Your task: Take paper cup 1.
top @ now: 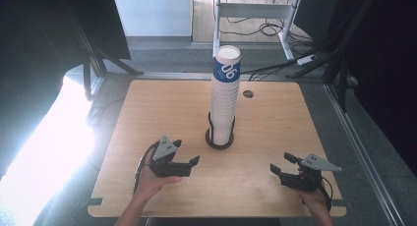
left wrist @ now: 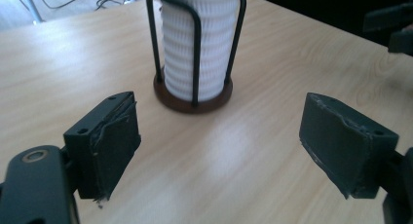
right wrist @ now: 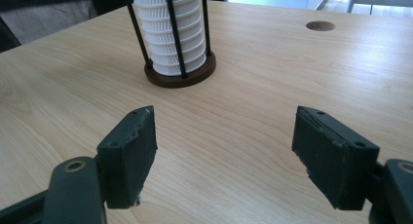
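Observation:
A tall stack of white ribbed paper cups stands in a black wire holder on a round dark base at the middle of the wooden table. The top cup carries a blue band with white print. My left gripper rests low near the front left, open and holding nothing, aimed at the holder. In the left gripper view its pads stand wide apart with the stack beyond them. My right gripper sits at the front right, open and holding nothing. The right gripper view has the stack ahead of its pads.
A round cable hole lies in the table behind the stack, also seen in the right gripper view. Beyond the table's far edge stand a white desk frame and floor cables. Bright light falls on the floor at left.

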Tool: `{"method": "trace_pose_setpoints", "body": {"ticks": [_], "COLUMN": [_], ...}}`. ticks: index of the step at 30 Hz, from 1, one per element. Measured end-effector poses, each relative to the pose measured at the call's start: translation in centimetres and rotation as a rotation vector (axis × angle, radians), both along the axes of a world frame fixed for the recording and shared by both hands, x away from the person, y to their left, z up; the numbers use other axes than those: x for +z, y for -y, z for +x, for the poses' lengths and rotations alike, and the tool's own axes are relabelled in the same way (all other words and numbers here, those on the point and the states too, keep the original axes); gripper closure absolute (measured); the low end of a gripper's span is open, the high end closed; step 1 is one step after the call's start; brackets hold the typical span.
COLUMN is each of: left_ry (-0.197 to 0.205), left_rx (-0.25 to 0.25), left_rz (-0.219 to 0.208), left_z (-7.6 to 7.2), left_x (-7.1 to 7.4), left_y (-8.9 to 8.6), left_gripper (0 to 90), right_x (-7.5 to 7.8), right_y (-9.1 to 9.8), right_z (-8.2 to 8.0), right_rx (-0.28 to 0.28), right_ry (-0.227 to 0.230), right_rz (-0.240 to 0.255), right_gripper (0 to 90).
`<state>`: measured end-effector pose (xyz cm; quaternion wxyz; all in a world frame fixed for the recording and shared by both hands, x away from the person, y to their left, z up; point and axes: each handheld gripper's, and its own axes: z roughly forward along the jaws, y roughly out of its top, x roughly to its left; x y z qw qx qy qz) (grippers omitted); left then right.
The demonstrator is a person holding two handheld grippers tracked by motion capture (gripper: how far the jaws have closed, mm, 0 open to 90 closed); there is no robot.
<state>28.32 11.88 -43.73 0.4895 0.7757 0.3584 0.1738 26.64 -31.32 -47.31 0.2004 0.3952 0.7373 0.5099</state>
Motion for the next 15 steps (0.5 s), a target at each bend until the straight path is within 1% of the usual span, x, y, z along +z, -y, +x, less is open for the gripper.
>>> {"method": "trace_pose_setpoints", "body": {"ticks": [3, 4, 5, 7, 11, 15], "left_ry": [0.011, 0.011, 0.015, 0.012, 0.011, 0.016], "left_rx": [-0.017, -0.017, -0.027, -0.033, -0.052, -0.062], "left_rz": [-0.008, -0.008, 0.001, 0.003, -0.014, -0.043], "left_z": [1.4, 1.4, 2.6, 3.4, 4.3, 5.3], "left_x": [0.6, 0.6, 1.1, 1.4, 1.7, 2.2], "left_y": [0.9, 0.9, 1.6, 2.0, 2.4, 2.8], "left_gripper": [14.7, 14.6, 14.5, 14.5, 14.6, 14.5], "right_x": [0.0, -0.1, -0.1, -0.1, 0.0, -0.2], "right_y": [0.3, 0.3, 0.3, 0.3, 0.3, 0.1], "right_z": [0.1, 0.1, 0.1, 0.0, 0.0, 0.1], "right_rx": [-0.002, -0.001, 0.000, 0.002, 0.004, 0.004], "right_ry": [0.002, 0.002, 0.002, 0.003, 0.006, 0.002], "right_rz": [-0.004, -0.005, -0.004, -0.002, 0.000, -0.007], "right_gripper": [25.3, 25.4, 25.5, 25.7, 26.0, 26.2]}}
